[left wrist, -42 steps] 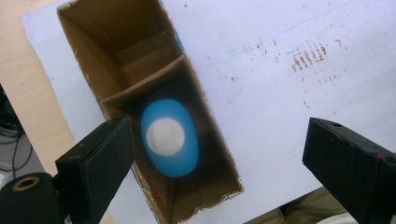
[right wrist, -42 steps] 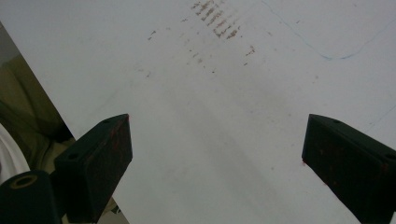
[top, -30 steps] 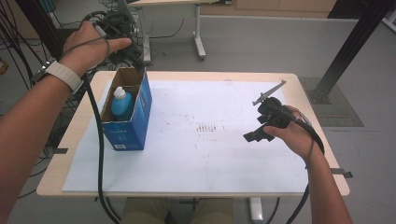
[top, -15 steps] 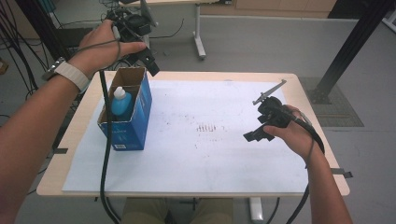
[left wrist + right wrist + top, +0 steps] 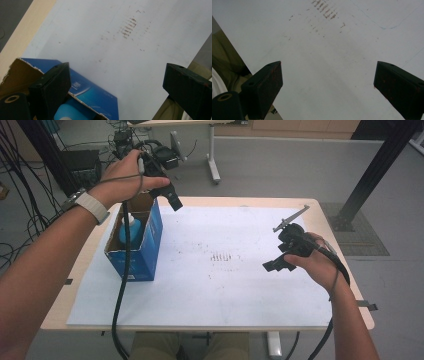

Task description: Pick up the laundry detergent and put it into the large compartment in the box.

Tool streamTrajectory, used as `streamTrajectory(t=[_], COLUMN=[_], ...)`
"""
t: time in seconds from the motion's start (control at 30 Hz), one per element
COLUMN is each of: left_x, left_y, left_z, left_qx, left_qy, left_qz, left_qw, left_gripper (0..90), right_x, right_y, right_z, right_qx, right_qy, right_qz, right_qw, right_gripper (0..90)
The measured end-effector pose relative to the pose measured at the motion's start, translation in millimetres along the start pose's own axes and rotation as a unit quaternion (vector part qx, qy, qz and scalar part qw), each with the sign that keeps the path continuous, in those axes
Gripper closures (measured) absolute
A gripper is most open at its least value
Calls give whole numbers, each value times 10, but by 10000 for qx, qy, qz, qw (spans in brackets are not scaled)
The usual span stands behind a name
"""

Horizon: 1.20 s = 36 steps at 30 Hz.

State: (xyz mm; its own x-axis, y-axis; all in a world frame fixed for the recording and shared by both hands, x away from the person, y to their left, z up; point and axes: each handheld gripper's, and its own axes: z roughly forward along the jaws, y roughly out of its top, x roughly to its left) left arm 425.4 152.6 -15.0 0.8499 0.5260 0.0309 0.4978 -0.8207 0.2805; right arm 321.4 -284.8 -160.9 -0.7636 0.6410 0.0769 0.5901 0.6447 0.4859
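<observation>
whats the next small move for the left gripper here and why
Probably lower the left gripper straight down toward the blue bottle standing in the open blue box. Its jaws are wide apart with nothing between them, and the left gripper view shows it above the box's torn rim. The right gripper hangs open over the white sheet.

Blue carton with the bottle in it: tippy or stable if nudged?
The blue carton stands tall on a narrow base, so probably tippy. Its torn cardboard rim looks soft and may crush. The bottle inside likely adds weight, maybe steadying it.
</observation>
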Motion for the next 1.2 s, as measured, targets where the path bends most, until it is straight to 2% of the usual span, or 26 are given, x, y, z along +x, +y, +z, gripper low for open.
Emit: streamTrajectory(t=[0.27,0.63,0.8,1.2], left_x=[-100,-160,-183,-182], left_y=[168,278,309,292], left_z=[110,302,378,482], left_qx=[227,262,359,340], left_qy=[-18,-168,-150,-192], left_qz=[258,561,616,644], left_qw=[9994,9979,9973,9972], left_gripper=[84,83,83,82], right_x=[1,7,11,10], right_y=[-28,-7,-5,-28], right_z=[-8,-6,-7,-3], right_qx=[-19,-7,8,-3], right_qy=[-10,-14,-16,-18], right_qz=[9,-6,10,37], right_qw=[10000,10000,10000,10000], right_gripper=[84,84,84,83])
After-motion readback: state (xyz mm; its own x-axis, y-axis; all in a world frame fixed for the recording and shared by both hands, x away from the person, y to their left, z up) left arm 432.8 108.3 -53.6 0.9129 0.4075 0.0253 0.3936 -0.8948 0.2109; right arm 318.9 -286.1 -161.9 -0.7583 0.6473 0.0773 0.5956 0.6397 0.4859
